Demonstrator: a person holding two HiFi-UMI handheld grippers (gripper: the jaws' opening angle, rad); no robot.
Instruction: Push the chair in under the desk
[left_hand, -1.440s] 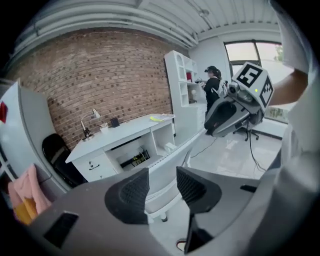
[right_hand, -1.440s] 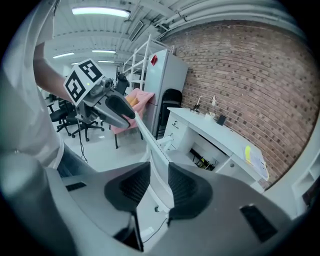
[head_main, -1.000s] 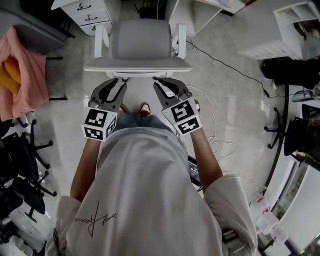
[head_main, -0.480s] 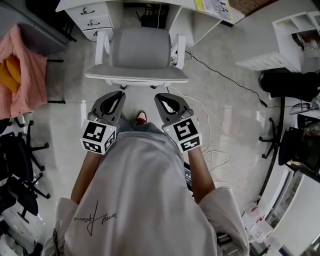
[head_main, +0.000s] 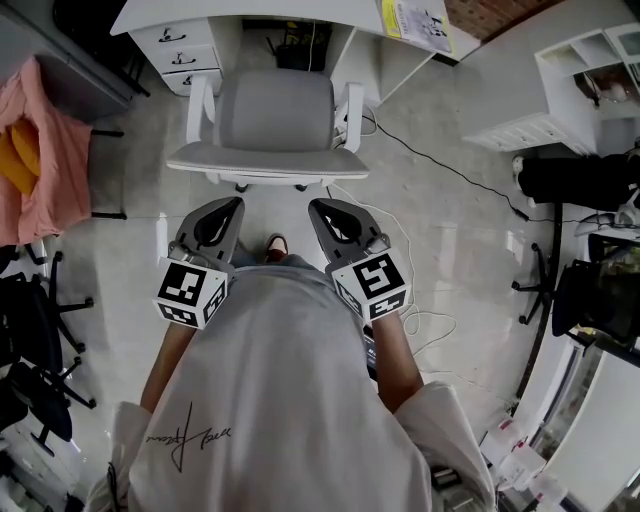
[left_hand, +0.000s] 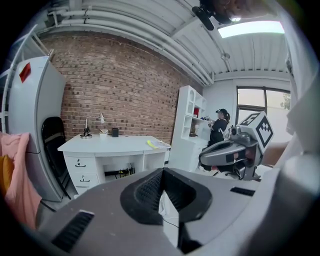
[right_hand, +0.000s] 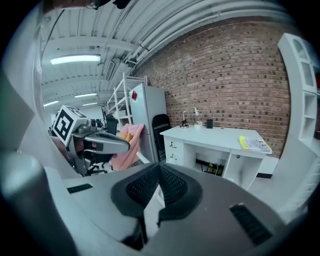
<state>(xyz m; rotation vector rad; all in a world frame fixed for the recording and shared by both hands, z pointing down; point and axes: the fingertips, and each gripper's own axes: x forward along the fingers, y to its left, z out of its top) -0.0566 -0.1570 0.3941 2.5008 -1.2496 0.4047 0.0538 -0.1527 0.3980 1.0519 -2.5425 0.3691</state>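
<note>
The grey chair (head_main: 275, 110) with white arms stands with its seat facing the white desk (head_main: 300, 12), its front at the desk's knee gap. The backrest's top edge (head_main: 265, 158) faces me. My left gripper (head_main: 232, 203) and right gripper (head_main: 315, 205) hang side by side a short way behind that backrest, touching nothing. Both sets of jaws have just been closing and now stand shut with nothing between them. In the left gripper view the left gripper (left_hand: 161, 175) points at the desk (left_hand: 112, 146); in the right gripper view the right gripper (right_hand: 159, 170) faces the desk (right_hand: 215, 136).
A drawer unit (head_main: 190, 45) sits under the desk's left end. A pink cloth (head_main: 40, 150) hangs at the left above black office chairs (head_main: 40, 330). A cable (head_main: 440, 165) runs over the floor right of the chair. White shelving (head_main: 570, 90) stands at the right.
Both grippers have drawn back and risen from the chair's backrest, and their jaws have closed. The gap between grippers and chair has widened.
</note>
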